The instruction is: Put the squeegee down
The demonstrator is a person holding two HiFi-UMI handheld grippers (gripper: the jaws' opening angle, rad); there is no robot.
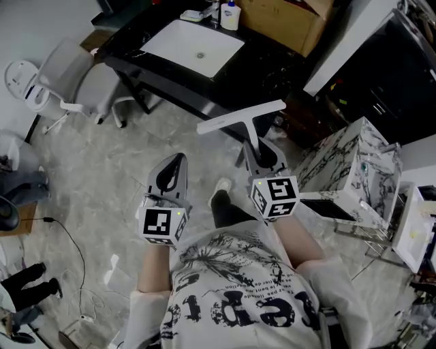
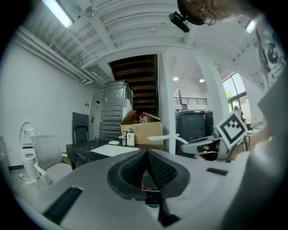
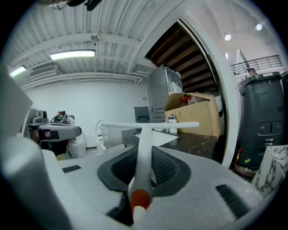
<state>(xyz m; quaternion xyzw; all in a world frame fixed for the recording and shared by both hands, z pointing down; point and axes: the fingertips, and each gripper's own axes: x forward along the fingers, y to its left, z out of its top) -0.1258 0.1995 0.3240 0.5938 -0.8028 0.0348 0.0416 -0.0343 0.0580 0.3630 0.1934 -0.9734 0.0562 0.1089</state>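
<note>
The squeegee [image 1: 242, 116] is white and T-shaped, its blade held level in the air ahead of the person. My right gripper [image 1: 258, 150] is shut on its handle. In the right gripper view the handle [image 3: 144, 155] runs up between the pads to the blade [image 3: 148, 125], and its orange end [image 3: 139, 197] pokes out behind the jaws. My left gripper [image 1: 174, 163] hangs beside it at the left, shut with nothing in it. In the left gripper view the pads [image 2: 157, 168] meet, and the squeegee blade [image 2: 167, 138] shows at the right.
A black table [image 1: 269, 58] stands ahead with a white panel [image 1: 193, 46], a white bottle [image 1: 230, 13] and a cardboard box [image 1: 286, 17]. A grey chair [image 1: 85, 82] is at the left. A marble-patterned box [image 1: 347, 167] stands at the right. The floor is pale stone.
</note>
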